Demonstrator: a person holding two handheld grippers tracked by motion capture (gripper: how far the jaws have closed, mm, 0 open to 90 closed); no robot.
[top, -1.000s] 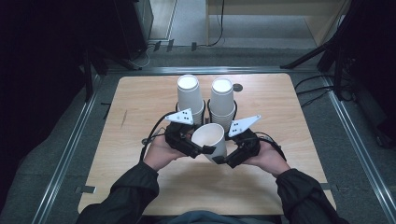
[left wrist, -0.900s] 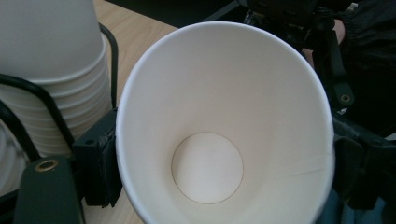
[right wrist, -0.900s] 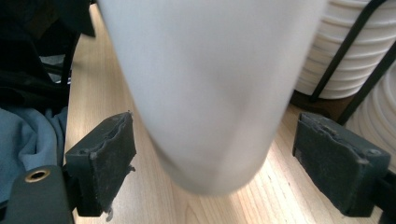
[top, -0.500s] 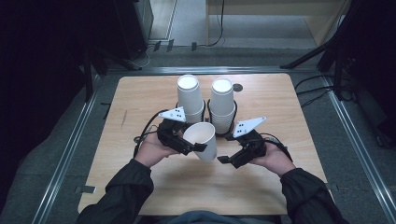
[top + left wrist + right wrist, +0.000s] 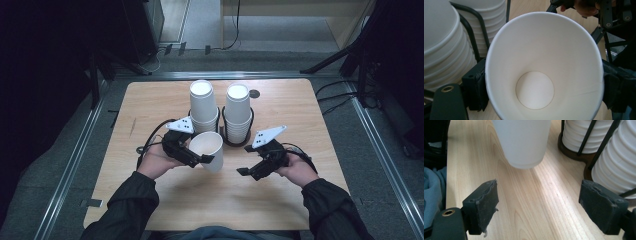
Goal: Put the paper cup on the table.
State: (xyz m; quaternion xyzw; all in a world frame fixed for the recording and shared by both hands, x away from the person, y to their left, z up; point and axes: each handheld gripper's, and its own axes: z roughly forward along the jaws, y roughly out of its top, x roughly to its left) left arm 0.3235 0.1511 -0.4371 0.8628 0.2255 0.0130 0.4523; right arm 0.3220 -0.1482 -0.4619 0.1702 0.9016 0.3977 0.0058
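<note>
A white paper cup (image 5: 207, 149) hangs just above the wooden table (image 5: 150, 105), tilted with its mouth toward the person. My left gripper (image 5: 200, 157) is shut on it. In the left gripper view the black pads (image 5: 475, 87) press on the cup (image 5: 544, 50) from both sides near its rim. My right gripper (image 5: 246, 170) is to the right of the cup and apart from it. In the right gripper view this gripper (image 5: 539, 205) is open; its jaws have just been closing a little with nothing between them. The cup's base (image 5: 524, 142) is ahead of them.
Two stacks of upturned white cups (image 5: 202, 102) (image 5: 237, 107) stand in black wire holders just behind the grippers, at the table's far middle. The right stack (image 5: 616, 165) is close to my right gripper's right jaw. A small dark disc (image 5: 254, 93) lies behind the stacks.
The left gripper has carried the cup to the left, away from the right gripper, which now stands apart from it. The right hand has hardly moved.
</note>
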